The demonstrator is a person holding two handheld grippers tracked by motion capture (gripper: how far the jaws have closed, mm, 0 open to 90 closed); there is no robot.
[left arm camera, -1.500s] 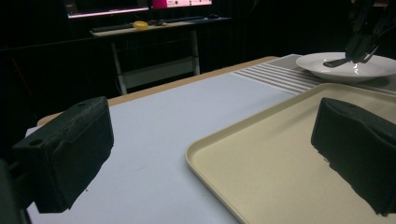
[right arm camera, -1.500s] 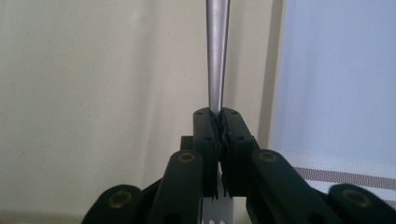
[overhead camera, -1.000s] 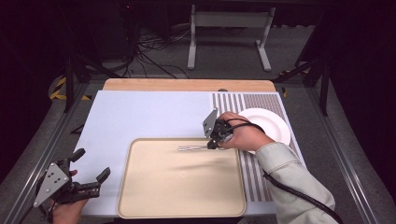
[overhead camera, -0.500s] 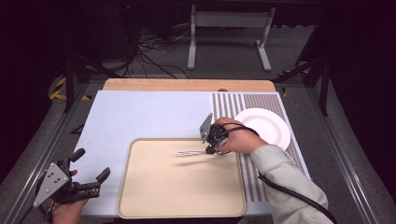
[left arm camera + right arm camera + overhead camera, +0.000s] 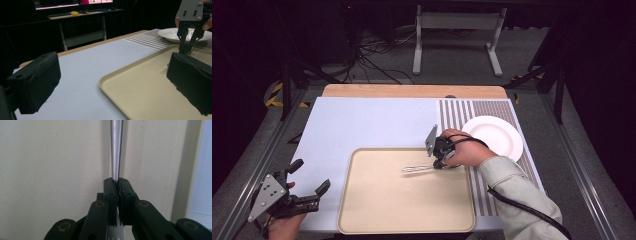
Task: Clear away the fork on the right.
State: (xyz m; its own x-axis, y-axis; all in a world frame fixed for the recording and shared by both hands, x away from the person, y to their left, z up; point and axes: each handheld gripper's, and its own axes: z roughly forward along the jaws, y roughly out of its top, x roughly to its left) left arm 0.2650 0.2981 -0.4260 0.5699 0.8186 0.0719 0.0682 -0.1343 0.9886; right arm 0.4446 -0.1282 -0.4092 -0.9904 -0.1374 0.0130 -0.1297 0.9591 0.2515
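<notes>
A slim metal fork (image 5: pixel 419 169) lies level over the beige tray (image 5: pixel 402 205), tines to the left. My right gripper (image 5: pixel 438 164) is shut on the fork's handle end at the tray's right side. In the right gripper view the handle (image 5: pixel 116 147) runs straight up from the shut gripper (image 5: pixel 117 181) over the tray surface (image 5: pixel 50 157). My left gripper (image 5: pixel 310 176) stands open and holds nothing near the table's front left corner, left of the tray. The left gripper view shows its wide-apart gripper (image 5: pixel 112 82), the tray (image 5: pixel 150 95) and the right gripper (image 5: pixel 186 47) beyond.
A white plate (image 5: pixel 492 136) sits on the striped mat (image 5: pixel 462 112) at the right, just behind the right hand. A pale blue mat (image 5: pixel 362 122) covers the table's left and middle. A wooden strip (image 5: pixel 412 91) runs along the far edge.
My right gripper has carried the fork towards the person and lower, from the tray's far rim to over its right part. The left gripper has stayed put.
</notes>
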